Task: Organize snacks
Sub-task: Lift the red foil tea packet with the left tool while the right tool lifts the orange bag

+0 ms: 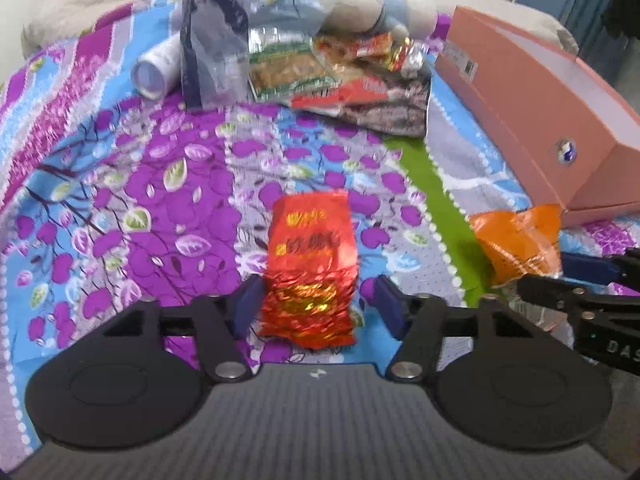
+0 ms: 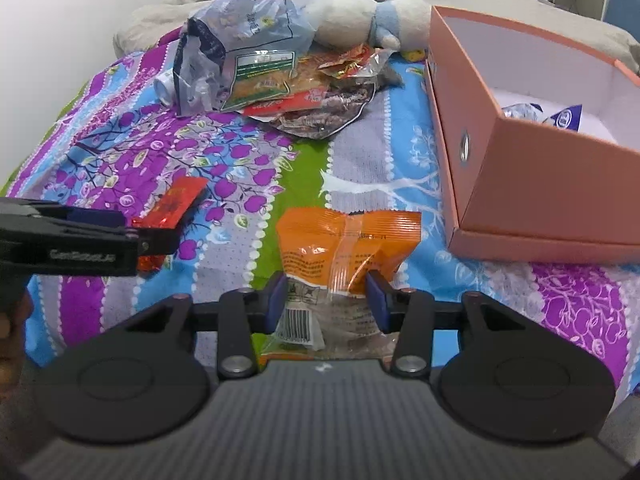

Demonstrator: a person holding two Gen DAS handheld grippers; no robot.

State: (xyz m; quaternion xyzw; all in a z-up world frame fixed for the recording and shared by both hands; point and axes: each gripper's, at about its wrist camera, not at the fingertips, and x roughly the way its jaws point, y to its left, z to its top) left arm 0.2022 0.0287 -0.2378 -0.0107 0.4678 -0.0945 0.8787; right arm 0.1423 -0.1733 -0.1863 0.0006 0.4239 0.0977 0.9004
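Observation:
A red foil snack packet [image 1: 310,268] sits between the blue pads of my left gripper [image 1: 316,304]; the left pad touches it, the right pad stands a little off, so the jaws look open around it. It also shows in the right wrist view [image 2: 172,212]. My right gripper [image 2: 326,300] is shut on an orange snack bag [image 2: 348,240], also seen in the left wrist view [image 1: 518,240]. A pink cardboard box [image 2: 540,184] stands open at the right with a few wrapped snacks [image 2: 560,118] inside.
A pile of snack bags [image 2: 288,84] and a crumpled plastic bag [image 2: 224,40] lie at the far middle of the floral bedspread [image 2: 224,152]. A white cylinder [image 1: 154,68] and a plush toy [image 2: 360,12] lie beside them. Pillows and clothes are behind.

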